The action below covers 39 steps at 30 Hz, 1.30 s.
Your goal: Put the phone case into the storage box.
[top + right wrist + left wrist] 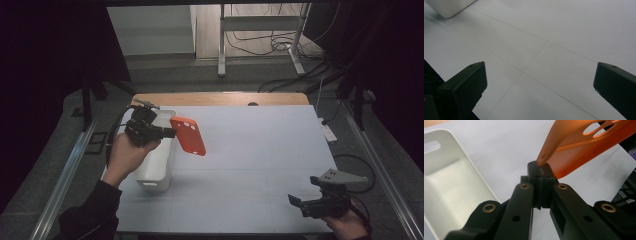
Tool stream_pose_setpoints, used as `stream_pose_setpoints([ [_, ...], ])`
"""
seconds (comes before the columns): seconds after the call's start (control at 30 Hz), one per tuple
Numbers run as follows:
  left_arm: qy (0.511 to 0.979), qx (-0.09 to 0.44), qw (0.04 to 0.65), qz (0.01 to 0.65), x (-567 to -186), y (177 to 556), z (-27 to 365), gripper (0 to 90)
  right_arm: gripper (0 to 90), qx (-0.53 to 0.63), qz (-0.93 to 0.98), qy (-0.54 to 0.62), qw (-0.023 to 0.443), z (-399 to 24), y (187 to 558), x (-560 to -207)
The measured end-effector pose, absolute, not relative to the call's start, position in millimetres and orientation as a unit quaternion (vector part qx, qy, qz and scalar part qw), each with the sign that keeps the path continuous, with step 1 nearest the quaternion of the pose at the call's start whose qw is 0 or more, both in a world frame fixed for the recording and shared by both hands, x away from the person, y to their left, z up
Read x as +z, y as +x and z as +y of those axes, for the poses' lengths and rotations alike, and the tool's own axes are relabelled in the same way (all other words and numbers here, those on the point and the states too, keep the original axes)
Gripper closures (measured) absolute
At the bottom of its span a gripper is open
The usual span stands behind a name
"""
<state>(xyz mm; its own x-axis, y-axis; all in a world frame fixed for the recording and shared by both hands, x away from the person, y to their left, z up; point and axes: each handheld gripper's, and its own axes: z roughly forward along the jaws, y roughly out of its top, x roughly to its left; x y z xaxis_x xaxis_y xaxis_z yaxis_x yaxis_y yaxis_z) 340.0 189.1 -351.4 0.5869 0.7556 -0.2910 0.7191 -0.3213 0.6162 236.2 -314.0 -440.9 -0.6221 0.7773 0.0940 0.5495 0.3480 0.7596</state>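
The white worktop [250, 160] lies bare across its middle and right, with open room between the two hands. Its far edge shows a strip of wood [220, 98]; metal rails [65, 175] run along both sides.

A white bin [157, 160] sits along the left edge of the worktop. In the left gripper view its inside looks empty, with a handle slot cut in the end wall.

The left gripper [167, 133] is held above the bin's far end, pointing right. Its jaws are pressed together on the corner rim of an orange phone case [188, 136], which hangs off the worktop, tilted, just right of the bin's rim. In the left gripper view the phone case [584, 147] rises up and right from the pinch, camera cut-outs showing at the top.

The right gripper [300, 202] hovers low over the near right corner of the worktop, well apart from the bin and case. Its jaws are spread wide with nothing between them; bare worktop lies ahead of them.

On the floor beyond the worktop stand a metal frame [260, 30] and loose cables [280, 45].
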Motion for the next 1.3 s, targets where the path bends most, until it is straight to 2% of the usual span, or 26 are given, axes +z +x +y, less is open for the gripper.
stream_pose_setpoints([
  [0.43, 0.803, 0.040, 0.353, 0.479, -340, 351, 212, 89.1, 0.0, 0.394, 0.799, 0.425, 0.158, -321, 233, -440],
  [1.3, 0.779, 0.083, 0.326, 0.529, -332, 379, 256, 89.1, 0.0, 0.386, 0.805, 0.423, 0.158, -319, 233, -440],
])
